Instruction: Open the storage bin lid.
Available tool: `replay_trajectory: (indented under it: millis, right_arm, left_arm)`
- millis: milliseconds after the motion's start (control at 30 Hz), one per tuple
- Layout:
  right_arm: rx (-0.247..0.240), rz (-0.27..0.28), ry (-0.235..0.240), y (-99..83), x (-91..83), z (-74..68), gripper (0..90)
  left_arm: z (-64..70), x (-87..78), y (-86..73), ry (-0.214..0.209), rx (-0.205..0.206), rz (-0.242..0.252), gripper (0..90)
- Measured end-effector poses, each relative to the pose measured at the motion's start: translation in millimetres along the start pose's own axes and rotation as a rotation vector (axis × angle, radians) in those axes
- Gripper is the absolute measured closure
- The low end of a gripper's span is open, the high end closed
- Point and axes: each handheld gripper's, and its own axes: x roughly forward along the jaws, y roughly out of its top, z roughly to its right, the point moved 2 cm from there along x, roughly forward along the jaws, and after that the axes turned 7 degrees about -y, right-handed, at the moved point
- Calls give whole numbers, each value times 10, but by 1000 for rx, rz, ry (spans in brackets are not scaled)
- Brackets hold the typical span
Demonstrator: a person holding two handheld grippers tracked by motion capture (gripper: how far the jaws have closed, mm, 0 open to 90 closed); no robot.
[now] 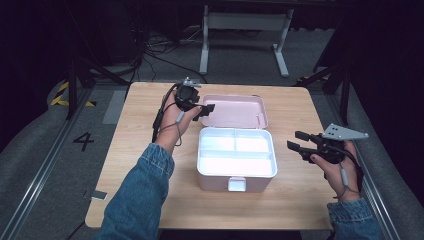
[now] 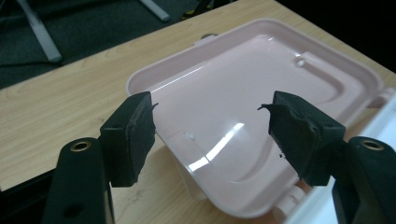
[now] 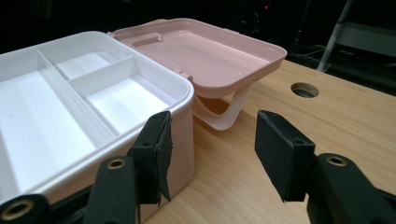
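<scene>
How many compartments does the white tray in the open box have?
3. In the white tray: two smaller compartments side by side at the back, far left and far right, and one long compartment across the front.

1. The high view was lit from above; the counter (image 1: 150, 200) was bright while the room's edges fell into near-black.
2. The white tray (image 1: 236, 160) inside the pink box was overexposed, its dividers nearly washed out.
3. In the left gripper view, a white streak of glare lay on the glossy pink lid (image 2: 243, 121).
4. The black fingers (image 2: 128, 135) close to that camera looked soft.
5. The right gripper view's background was dark, its nearest fingers (image 3: 156, 154) slightly blurred.
</scene>
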Motion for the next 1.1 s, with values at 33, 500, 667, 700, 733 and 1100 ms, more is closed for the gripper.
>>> replay_trajectory:
  millis: [33,500,667,700,733,1100]
  right_arm:
    - [1,3,2,22,17,7,473]
    - [9,23,36,188,108,63,463]
    - [15,15,46,220,121,75,452]
    - [14,3,52,223,118,86,450]
    - [15,-4,53,220,113,91,450]
    - [29,-54,35,163,28,171,446]
  left_arm:
    - [32,-62,6,-2,18,11,320]
    - [426,-736,-100,-32,144,72,318]
    - [468,-935,-241,-31,171,52,314]
    - [471,-972,-279,-23,172,44,313]
    - [470,-1007,-318,-15,177,39,313]
    - [394,-1254,-716,46,161,41,308]
